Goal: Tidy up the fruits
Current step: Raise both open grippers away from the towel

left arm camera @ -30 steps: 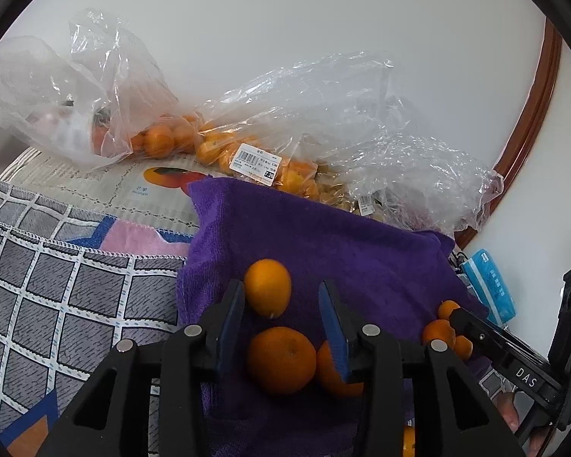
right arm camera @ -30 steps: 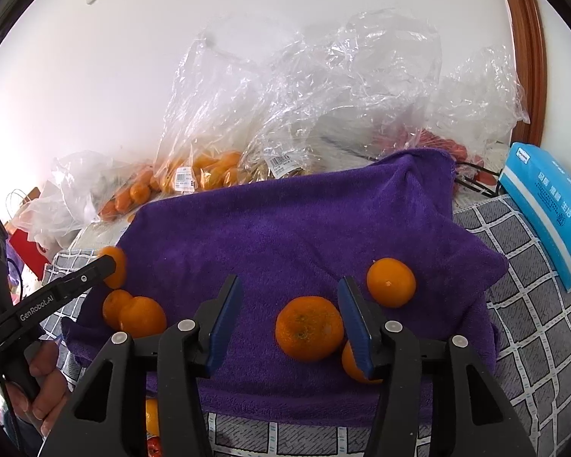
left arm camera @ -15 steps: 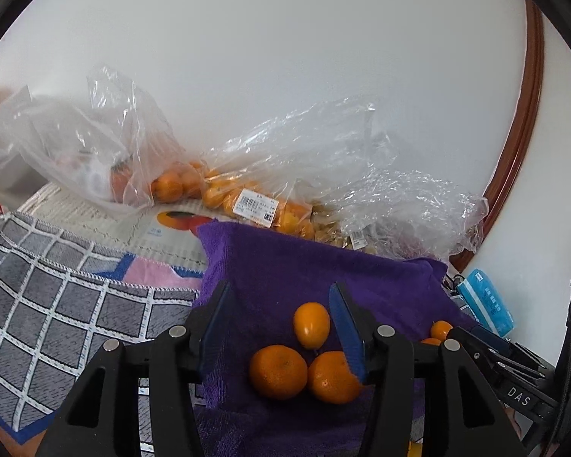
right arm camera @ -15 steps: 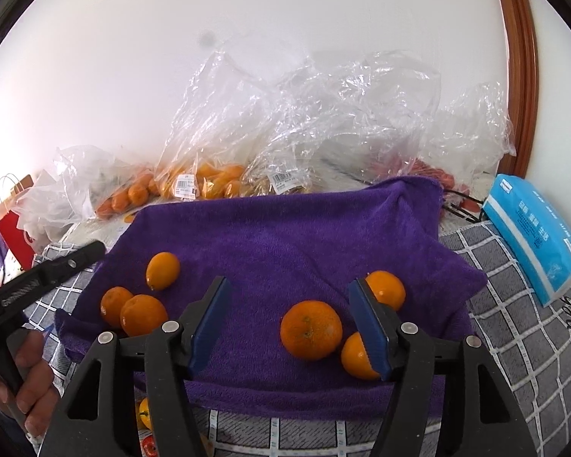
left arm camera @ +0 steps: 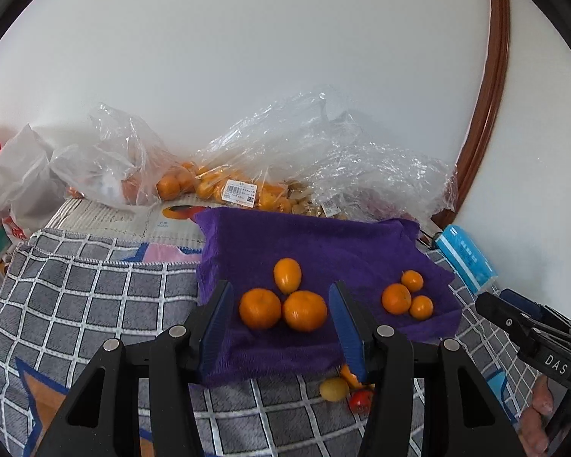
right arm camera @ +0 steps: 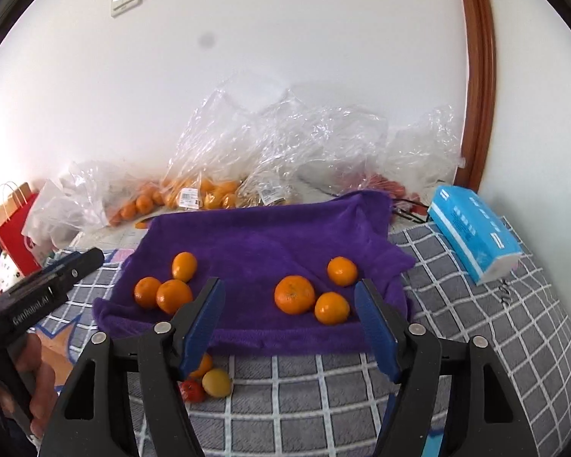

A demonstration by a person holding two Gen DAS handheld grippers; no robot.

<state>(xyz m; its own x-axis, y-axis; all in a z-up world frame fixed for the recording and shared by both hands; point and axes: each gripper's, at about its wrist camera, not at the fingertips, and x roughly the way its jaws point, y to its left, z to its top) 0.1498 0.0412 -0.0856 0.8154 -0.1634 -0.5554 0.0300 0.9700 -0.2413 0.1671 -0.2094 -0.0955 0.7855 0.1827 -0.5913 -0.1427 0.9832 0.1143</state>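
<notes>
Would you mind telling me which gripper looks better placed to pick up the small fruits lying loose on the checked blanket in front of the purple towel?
Probably the left gripper: the yellow fruit and red fruit lie beside its right finger. Both grippers are open and empty.

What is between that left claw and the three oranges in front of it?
Nothing visible. The left gripper is open and empty, and the three oranges lie bare on the purple towel just beyond its fingertips, with only towel between.
</notes>
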